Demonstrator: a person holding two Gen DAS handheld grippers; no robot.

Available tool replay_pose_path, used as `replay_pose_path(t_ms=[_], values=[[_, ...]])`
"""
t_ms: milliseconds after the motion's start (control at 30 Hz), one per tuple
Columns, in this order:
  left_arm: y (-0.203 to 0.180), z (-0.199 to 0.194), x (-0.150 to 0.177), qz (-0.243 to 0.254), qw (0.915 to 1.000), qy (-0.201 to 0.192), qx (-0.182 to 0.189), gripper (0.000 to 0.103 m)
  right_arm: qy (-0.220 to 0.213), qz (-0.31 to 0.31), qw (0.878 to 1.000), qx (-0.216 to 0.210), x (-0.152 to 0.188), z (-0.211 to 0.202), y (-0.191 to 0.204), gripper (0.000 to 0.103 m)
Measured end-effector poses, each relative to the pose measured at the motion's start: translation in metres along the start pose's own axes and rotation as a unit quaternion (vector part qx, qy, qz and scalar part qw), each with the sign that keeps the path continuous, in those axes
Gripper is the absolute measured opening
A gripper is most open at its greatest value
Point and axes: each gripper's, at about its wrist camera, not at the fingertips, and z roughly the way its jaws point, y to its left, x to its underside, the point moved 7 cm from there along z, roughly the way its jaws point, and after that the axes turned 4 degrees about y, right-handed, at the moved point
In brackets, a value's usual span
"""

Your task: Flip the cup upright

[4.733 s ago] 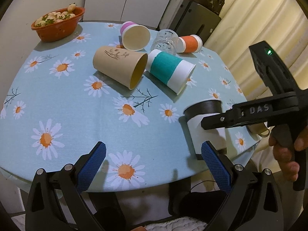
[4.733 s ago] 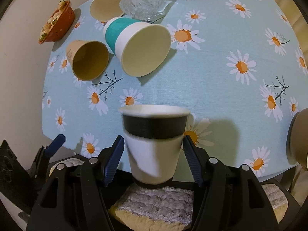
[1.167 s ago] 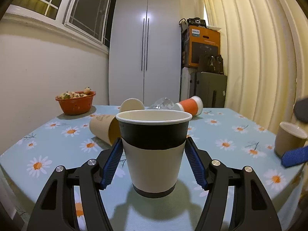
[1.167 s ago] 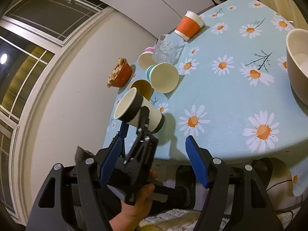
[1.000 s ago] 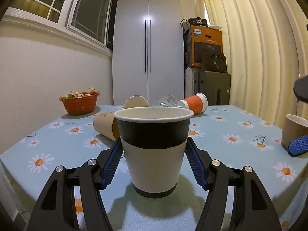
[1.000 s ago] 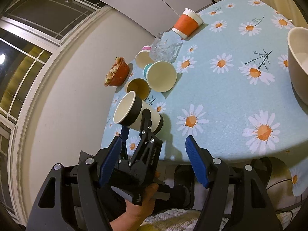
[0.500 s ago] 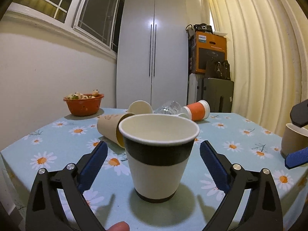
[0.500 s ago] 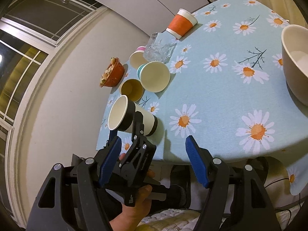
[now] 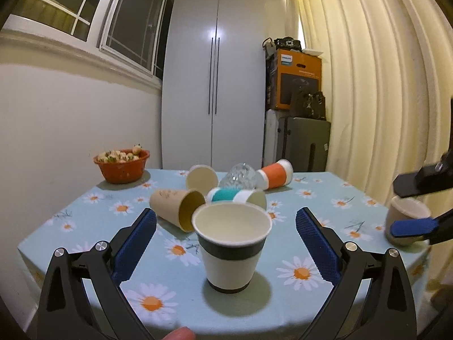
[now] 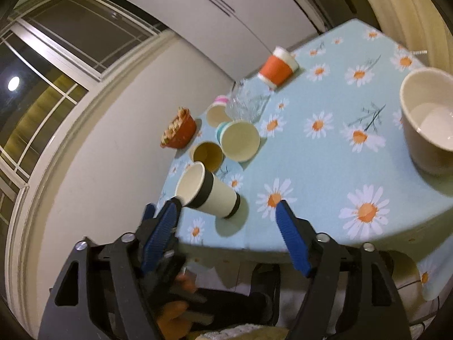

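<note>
Left wrist view: my left gripper (image 9: 226,239) has its jaws spread wide, and the black-banded cup (image 9: 231,245) stands upright between them, touching neither blue pad, its base on the daisy tablecloth (image 9: 305,257) near the front edge of the table. My right gripper (image 10: 228,235) is parted too, holding nothing, hanging off the table edge just beside that cup.

Behind the black-banded cup, a tan cup (image 9: 177,208) lies on its side, mouth toward me, and a teal cup (image 9: 236,197) lies beside it. Beyond those, a pink-rimmed cup (image 9: 201,179), a clear glass (image 9: 240,176) and an orange cup (image 9: 274,174) lie tipped over. Left of that cluster sits an orange bowl (image 9: 121,165) piled with fruit. Off to the cup's right, a beige mug (image 9: 407,221) stands upright.

Past the table: a white double-door cabinet (image 9: 213,85), stacked boxes (image 9: 297,85), cream curtains (image 9: 376,85), and a window (image 9: 85,8) high on the left wall.
</note>
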Motion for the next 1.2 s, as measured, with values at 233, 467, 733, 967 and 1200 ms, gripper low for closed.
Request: replay_pose_path(t_ms=[233,467,733,967,1200], values=[[0.032,-0.052,-0.031,-0.012,0.9985,0.03,0.044,0.096,-0.059,-0.078,0.994,0.042,0.008,-0.021,0.028,0.086],[0.055,-0.102,-0.041,0.02,0.9962,0.036,0.076,0.096,-0.058,-0.172,0.981,0.065,0.035,-0.03,0.071,0.086],[0.065,-0.129,-0.045,0.014,0.99,0.059,0.128,0.096,-0.093,-0.258,0.953,0.127,0.057,-0.055,0.103,0.086],[0.068,-0.129,-0.021,0.029,0.9866,0.087,0.135,0.096,-0.097,-0.262,0.947,0.162,0.072,-0.056,0.085,0.086],[0.075,-0.122,-0.005,0.017,0.9846,0.109,0.136,0.096,-0.083,-0.255,0.948,0.172,0.08,-0.043,0.066,0.086]])
